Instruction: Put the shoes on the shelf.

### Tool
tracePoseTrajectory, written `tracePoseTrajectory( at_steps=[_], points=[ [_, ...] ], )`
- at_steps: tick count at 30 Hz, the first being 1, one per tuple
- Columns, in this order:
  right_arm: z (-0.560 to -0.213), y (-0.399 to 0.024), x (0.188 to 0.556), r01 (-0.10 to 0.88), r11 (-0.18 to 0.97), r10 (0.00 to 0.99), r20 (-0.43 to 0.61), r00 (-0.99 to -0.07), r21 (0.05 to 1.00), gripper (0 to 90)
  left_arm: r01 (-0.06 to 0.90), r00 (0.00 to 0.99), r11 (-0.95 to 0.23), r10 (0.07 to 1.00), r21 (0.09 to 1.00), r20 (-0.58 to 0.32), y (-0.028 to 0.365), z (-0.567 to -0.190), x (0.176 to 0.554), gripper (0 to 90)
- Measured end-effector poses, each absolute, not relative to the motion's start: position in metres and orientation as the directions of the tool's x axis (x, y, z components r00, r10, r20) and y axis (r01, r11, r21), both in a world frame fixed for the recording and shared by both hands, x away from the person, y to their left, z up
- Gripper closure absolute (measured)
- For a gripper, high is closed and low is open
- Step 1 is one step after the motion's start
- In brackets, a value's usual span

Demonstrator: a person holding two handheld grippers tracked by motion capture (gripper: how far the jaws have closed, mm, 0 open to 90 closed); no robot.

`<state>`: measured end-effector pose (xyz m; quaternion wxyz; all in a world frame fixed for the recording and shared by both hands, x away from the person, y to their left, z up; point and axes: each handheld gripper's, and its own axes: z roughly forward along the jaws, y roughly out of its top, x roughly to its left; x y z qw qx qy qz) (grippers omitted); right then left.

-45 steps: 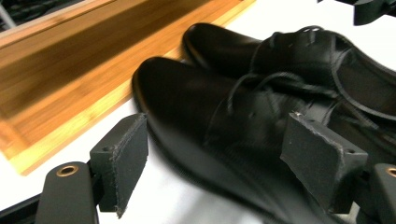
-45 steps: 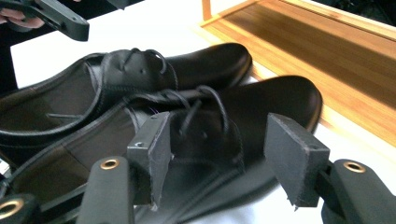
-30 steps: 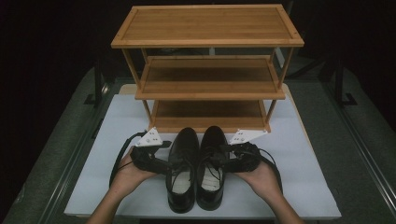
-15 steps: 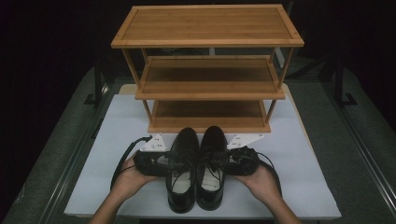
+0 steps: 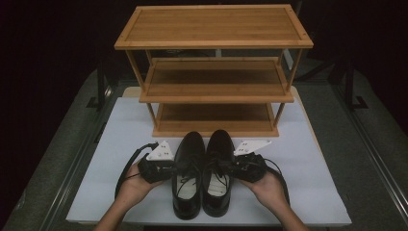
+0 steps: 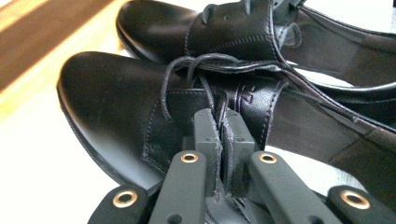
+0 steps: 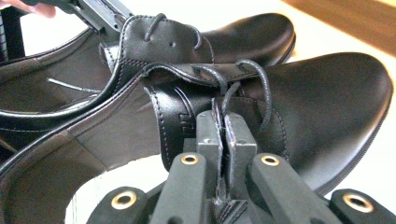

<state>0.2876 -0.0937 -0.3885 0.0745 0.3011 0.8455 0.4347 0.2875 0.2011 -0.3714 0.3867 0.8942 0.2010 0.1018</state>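
Pinching inward, the left tongs (image 6: 219, 135) have just closed on the left shoe's (image 5: 187, 173) side; the right tongs (image 7: 225, 135) likewise grip the right shoe (image 5: 217, 171). Two shoes, two tongs.

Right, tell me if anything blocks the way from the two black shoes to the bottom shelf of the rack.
Nothing visible does. The shoes stand side by side, toes toward the rack, and the white board between them and the bottom shelf is bare. That shelf holds nothing.
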Motion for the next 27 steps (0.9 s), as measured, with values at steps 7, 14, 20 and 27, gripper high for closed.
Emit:
tracePoseTrajectory(
  at_steps=[7, 14, 20, 27],
  points=[
    [-0.382, -0.102, 0.288, 0.436, 0.396, 0.632, 0.105, -0.768, 0.808, 86.8, 0.297, 0.842, -0.579, 0.534, 0.759, 0.078, 0.207, -0.362, 0.287, 87.3],
    [-0.376, -0.112, 0.296, 0.435, 0.378, 0.672, 0.081, -0.736, 0.817, 87.0, 0.336, 0.798, -0.522, 0.6, 0.784, 0.057, 0.213, -0.355, 0.299, 87.4],
    [-0.367, -0.118, 0.303, 0.429, 0.368, 0.689, 0.068, -0.722, 0.825, 87.0, 0.328, 0.787, -0.506, 0.614, 0.798, 0.066, 0.21, -0.347, 0.308, 87.4],
    [-0.357, -0.126, 0.325, 0.42, 0.344, 0.719, 0.052, -0.693, 0.84, 86.9, 0.304, 0.773, -0.501, 0.627, 0.81, 0.098, 0.198, -0.34, 0.33, 87.4]
  ],
)
